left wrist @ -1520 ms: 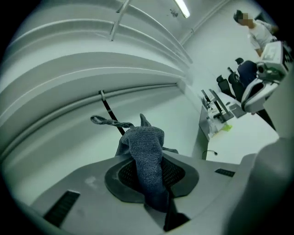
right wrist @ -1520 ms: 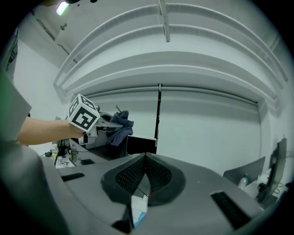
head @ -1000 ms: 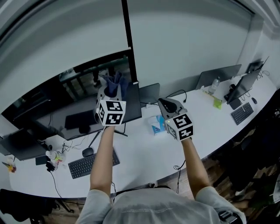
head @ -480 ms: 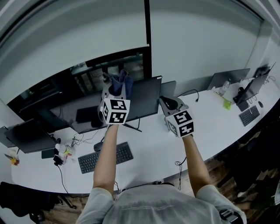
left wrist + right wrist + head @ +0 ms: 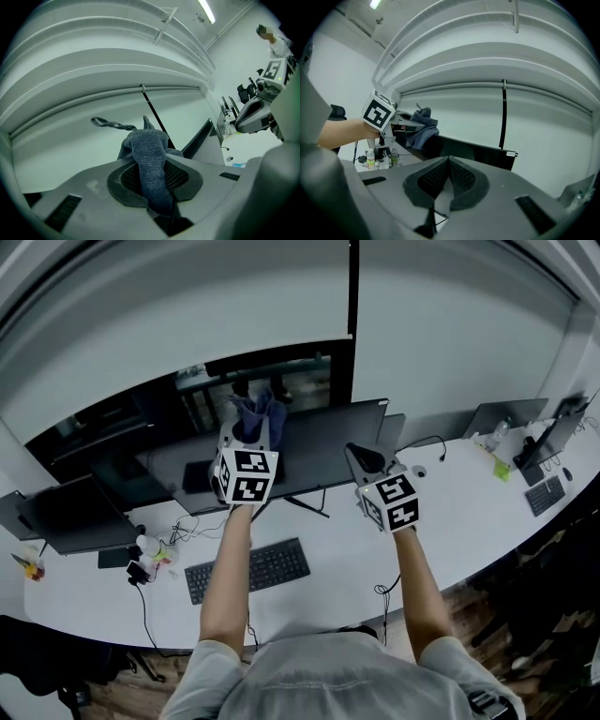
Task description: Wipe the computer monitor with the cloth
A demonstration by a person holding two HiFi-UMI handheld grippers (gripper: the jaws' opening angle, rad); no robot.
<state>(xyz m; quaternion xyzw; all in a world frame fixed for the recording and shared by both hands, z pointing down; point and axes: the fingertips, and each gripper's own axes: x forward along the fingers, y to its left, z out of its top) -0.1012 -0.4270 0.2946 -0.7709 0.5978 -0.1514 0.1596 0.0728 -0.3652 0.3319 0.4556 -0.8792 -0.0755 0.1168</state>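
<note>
Cloth (image 5: pixel 260 414) is clamped in the left gripper (image 5: pixel 246 439), with the monitor (image 5: pixel 323 442) ahead. The right gripper (image 5: pixel 364 458) is closed, empty. The monitor could be tipped by hard pressing.

On your white table (image 5: pixel 337 559), a black keyboard (image 5: pixel 247 569) lies at about 7 o'clock. Small bottles (image 5: pixel 150 549) stand out at 8 o'clock. A second keyboard (image 5: pixel 546 494) sits at 3 o'clock, and a laptop (image 5: pixel 506 415) nearer 2 o'clock.
</note>
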